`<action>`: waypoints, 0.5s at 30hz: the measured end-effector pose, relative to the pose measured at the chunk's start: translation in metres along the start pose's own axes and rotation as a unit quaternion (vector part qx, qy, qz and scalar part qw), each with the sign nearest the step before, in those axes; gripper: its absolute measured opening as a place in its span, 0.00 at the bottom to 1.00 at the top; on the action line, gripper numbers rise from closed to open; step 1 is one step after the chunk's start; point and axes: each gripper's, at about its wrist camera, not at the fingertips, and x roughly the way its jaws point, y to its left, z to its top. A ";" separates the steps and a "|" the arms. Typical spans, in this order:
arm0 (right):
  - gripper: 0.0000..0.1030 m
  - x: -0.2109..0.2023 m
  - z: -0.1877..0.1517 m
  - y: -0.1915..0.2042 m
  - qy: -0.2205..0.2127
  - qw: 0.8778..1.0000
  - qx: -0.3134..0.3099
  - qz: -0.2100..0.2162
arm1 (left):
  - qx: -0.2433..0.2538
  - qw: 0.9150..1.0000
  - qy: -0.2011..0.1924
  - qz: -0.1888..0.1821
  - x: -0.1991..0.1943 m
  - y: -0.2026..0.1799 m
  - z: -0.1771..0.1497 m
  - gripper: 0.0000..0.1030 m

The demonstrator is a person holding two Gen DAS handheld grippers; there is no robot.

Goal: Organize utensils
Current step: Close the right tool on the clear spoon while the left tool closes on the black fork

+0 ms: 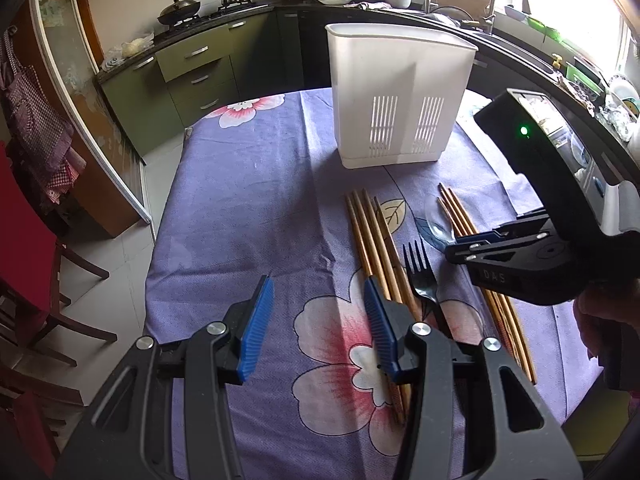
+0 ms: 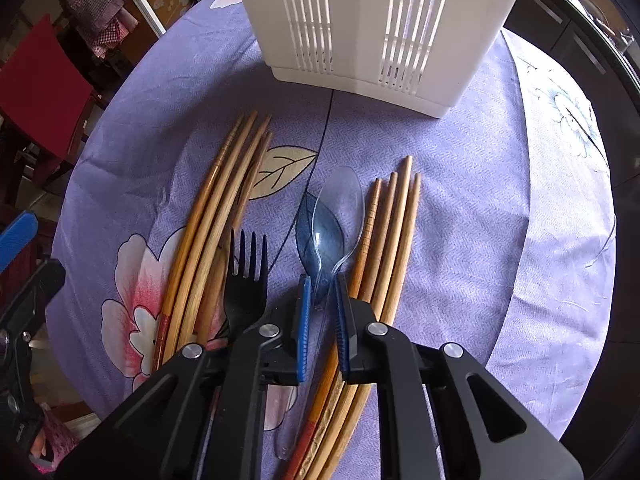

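Note:
A clear plastic spoon (image 2: 336, 216) lies on the purple flowered cloth, bowl away from me. My right gripper (image 2: 322, 296) is shut on its neck, the blue pads pressing the thin handle. A black plastic fork (image 2: 246, 280) lies just left of it. Several wooden chopsticks (image 2: 218, 216) lie left of the fork and another bundle of chopsticks (image 2: 390, 236) lies right of the spoon. The white slotted utensil holder (image 2: 360, 20) stands behind them. In the left wrist view my left gripper (image 1: 318, 320) hovers open over the cloth, left of the chopsticks (image 1: 374, 240) and fork (image 1: 420, 276), with nothing between its fingers.
The right gripper (image 1: 456, 246) and the hand holding it fill the right side of the left wrist view. The table's left edge (image 1: 168, 216) drops to a tiled floor with red chairs (image 1: 24, 264). Kitchen cabinets and a sink counter run behind the holder (image 1: 400, 96).

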 end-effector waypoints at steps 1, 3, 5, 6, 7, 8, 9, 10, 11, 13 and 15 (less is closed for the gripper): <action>0.11 0.000 0.000 -0.002 -0.002 1.000 0.003 0.004 | 0.002 1.000 0.004 -0.005 0.001 -0.005 0.000 0.44; 0.11 -0.002 0.002 -0.005 -0.008 1.000 0.007 0.008 | 0.007 1.000 0.014 -0.020 0.004 -0.017 -0.001 0.44; 0.11 -0.006 0.003 -0.010 -0.013 1.000 0.011 0.011 | 0.013 0.999 0.027 -0.035 0.008 -0.031 -0.002 0.39; 0.11 -0.008 0.004 -0.012 -0.017 1.000 0.014 0.014 | 0.014 0.998 0.036 -0.044 0.010 -0.038 -0.002 0.38; 0.11 -0.011 0.005 -0.016 -0.021 0.999 0.017 0.016 | 0.014 0.997 0.045 -0.053 0.013 -0.045 -0.002 0.37; 0.11 -0.013 0.007 -0.019 -0.025 0.999 0.021 0.019 | 0.015 0.997 0.055 -0.059 0.017 -0.052 -0.003 0.35; 0.11 -0.016 0.008 -0.022 -0.028 0.999 0.024 0.022 | 0.015 0.996 0.065 -0.063 0.022 -0.058 -0.004 0.33; 0.11 -0.019 0.007 -0.025 -0.031 0.999 0.028 0.025 | 0.014 0.995 0.074 -0.063 0.027 -0.063 -0.006 0.33; 0.11 -0.022 0.008 -0.028 -0.034 0.999 0.030 0.026 | 0.012 0.995 0.082 -0.063 0.032 -0.067 -0.007 0.31; 0.11 -0.026 0.011 -0.033 -0.038 0.998 0.031 0.030 | 0.005 0.993 0.097 -0.061 0.040 -0.072 -0.010 0.25; 0.10 -0.030 0.011 -0.036 -0.043 0.998 0.029 0.031 | -0.001 0.993 0.107 -0.056 0.046 -0.073 -0.011 0.20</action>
